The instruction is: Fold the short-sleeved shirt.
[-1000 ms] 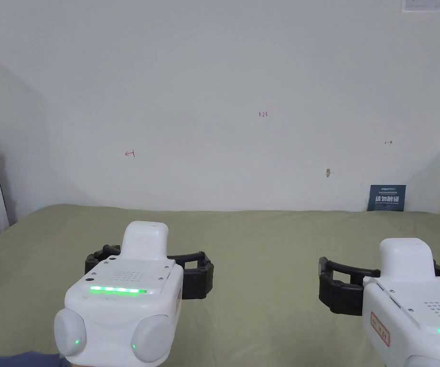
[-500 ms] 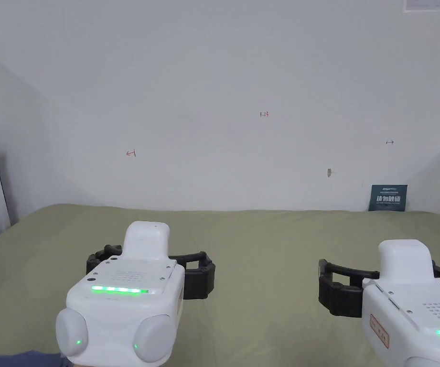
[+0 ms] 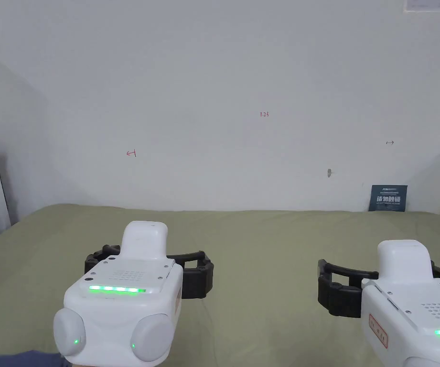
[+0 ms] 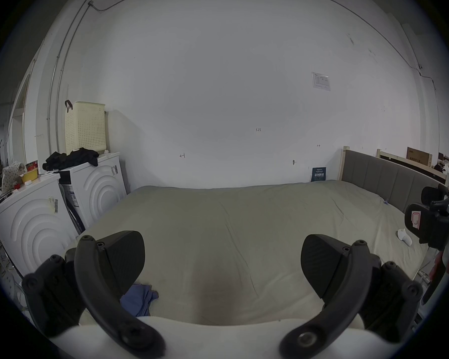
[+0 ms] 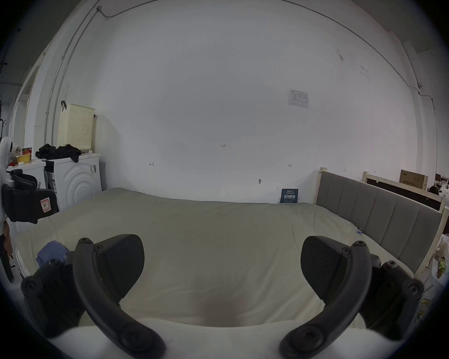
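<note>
Nothing had moved in the last second: both the left claw (image 3: 149,267) and right claw (image 3: 386,284) hung wide open and empty above the bed (image 3: 262,239), the crumpled blue shirt (image 4: 139,300) untouched, folding not begun.

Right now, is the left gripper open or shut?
Open. The left gripper has its jaws wide apart with only green bedsheet showing between them; nothing is held.

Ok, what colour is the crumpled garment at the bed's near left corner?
Blue, a muted periwinkle; the garment shows best in the left gripper view, beside that gripper's jaw.
</note>
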A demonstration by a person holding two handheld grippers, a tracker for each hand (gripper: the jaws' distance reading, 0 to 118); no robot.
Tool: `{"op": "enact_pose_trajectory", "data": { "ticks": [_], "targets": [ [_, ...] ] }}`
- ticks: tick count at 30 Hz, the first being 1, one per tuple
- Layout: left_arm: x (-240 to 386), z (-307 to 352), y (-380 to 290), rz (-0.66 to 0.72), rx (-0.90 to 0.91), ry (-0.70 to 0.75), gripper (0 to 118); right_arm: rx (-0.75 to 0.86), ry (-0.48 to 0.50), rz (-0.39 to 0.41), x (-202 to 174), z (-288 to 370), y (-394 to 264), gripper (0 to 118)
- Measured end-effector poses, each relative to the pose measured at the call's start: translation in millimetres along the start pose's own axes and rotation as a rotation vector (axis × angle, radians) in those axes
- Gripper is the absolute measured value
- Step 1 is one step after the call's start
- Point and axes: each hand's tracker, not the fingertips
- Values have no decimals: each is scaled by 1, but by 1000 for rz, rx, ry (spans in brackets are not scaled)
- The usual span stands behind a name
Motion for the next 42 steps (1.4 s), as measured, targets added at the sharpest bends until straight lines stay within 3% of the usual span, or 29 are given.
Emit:
{"op": "enact_pose_trajectory", "data": {
  "ticks": [42],
  "targets": [
    [1, -4, 0, 6, 10, 44, 118, 5, -1, 12, -3, 2, 1, 118]
  ]
}}
